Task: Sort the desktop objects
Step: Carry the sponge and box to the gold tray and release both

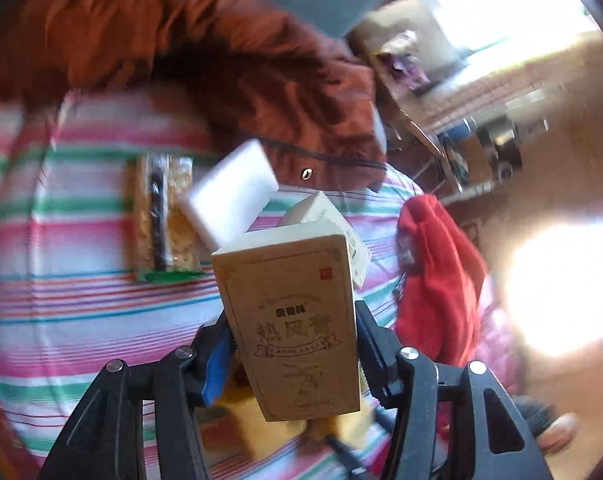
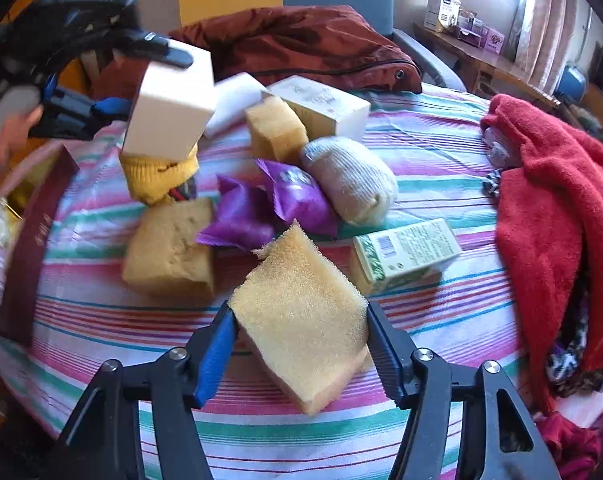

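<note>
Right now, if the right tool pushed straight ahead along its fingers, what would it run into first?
It already grips a sponge. Past that, the purple packets look first in line, with the rolled sock just beyond to the right. Depth is unclear through the fisheye.

We counted three yellow sponges [image 2: 301,320] [image 2: 171,248] [image 2: 275,128] on the striped table. There were three printed cartons: a brown one [image 1: 297,332], a cream one [image 2: 321,106] and a green one [image 2: 405,254]. We saw one white block [image 2: 233,102], two purple packets [image 2: 297,196] [image 2: 239,218], one grey knitted roll [image 2: 353,182], one yellow knitted piece [image 2: 157,178] and one snack bag [image 1: 163,216].
</note>
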`<state>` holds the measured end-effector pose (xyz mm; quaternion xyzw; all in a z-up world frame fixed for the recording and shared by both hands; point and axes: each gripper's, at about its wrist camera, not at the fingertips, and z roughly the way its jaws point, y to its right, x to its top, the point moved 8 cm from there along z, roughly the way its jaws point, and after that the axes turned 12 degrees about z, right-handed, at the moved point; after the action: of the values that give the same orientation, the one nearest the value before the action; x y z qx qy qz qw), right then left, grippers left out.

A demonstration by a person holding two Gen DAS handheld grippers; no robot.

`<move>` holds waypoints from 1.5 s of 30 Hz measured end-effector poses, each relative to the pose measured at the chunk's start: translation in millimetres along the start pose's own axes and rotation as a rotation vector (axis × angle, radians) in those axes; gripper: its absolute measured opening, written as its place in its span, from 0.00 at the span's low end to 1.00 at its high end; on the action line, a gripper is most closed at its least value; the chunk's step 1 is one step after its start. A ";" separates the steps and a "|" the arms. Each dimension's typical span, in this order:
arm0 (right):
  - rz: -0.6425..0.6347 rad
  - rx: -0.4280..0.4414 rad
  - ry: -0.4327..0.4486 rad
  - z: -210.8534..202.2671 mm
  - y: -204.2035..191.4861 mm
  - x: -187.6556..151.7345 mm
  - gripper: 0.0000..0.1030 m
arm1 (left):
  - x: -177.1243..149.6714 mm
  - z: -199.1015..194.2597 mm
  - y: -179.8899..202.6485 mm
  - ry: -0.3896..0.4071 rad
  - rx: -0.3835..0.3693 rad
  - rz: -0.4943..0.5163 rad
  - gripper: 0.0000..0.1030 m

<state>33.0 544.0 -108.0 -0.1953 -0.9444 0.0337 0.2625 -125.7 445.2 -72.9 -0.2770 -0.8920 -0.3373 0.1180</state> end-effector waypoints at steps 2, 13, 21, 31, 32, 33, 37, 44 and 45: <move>0.000 0.041 0.024 -6.4 -5.7 3.0 0.61 | -8.5 -15.5 5.3 0.020 0.022 0.060 0.53; 0.027 0.152 0.079 -26.5 -23.2 7.0 0.61 | -69.1 -96.6 -8.1 0.093 0.087 0.185 0.53; 0.059 0.199 0.121 -44.0 -47.3 8.1 0.61 | -101.8 -129.8 -35.6 0.110 0.112 0.170 0.53; -0.016 0.364 0.158 -69.2 -143.7 13.2 0.61 | -127.2 -176.4 -89.6 0.179 0.169 0.076 0.53; -0.027 0.378 0.154 -69.4 -153.3 12.3 0.61 | -128.8 -182.3 -95.0 0.192 0.177 0.064 0.53; -0.045 0.394 0.149 -69.2 -167.1 10.6 0.61 | -130.4 -187.5 -100.0 0.201 0.184 0.058 0.53; -0.088 0.439 0.127 -66.9 -205.3 2.5 0.61 | -138.3 -211.3 -121.5 0.239 0.238 0.033 0.53; -0.132 0.496 0.082 -58.5 -262.8 -9.7 0.61 | -152.5 -245.2 -165.3 0.283 0.305 -0.031 0.53; -0.138 0.505 0.073 -56.9 -272.8 -11.3 0.61 | -153.4 -248.2 -170.4 0.281 0.312 -0.036 0.53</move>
<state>-25.0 286.1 -19.1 -0.0599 -0.9070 0.2432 0.3386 -91.9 110.5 -40.5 -0.1896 -0.9129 -0.2322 0.2770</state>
